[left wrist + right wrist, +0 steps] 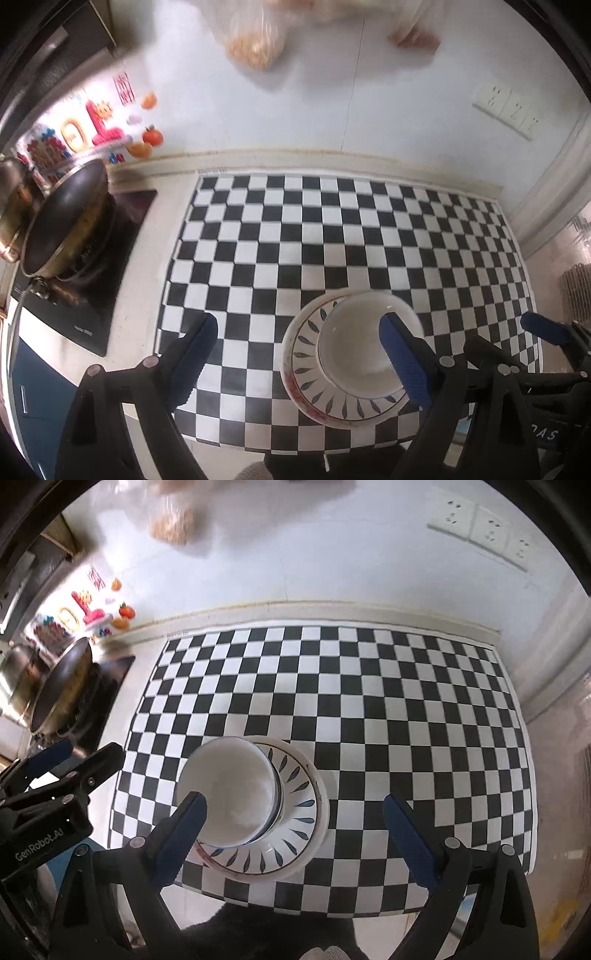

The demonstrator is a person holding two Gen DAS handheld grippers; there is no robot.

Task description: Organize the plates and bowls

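Observation:
A white bowl (354,347) sits in a white plate with a blue leaf pattern (306,358), which rests on another plate; the stack stands on the checkered mat near its front edge. My left gripper (301,358) hangs open above the stack, its right finger in front of the bowl, nothing between the pads. In the right wrist view the same bowl (229,794) and leaf plate (299,801) lie below my open right gripper (297,836), whose left finger overlaps the bowl's rim in the picture. Each gripper also shows in the other's view: the right gripper (517,343), the left gripper (77,760).
The black-and-white checkered mat (332,229) covers the counter up to the white wall. A dark wok (66,221) sits on a black stove (122,236) at the left. Wall sockets (506,107) are at the upper right, and a clear bag (255,40) hangs on the wall.

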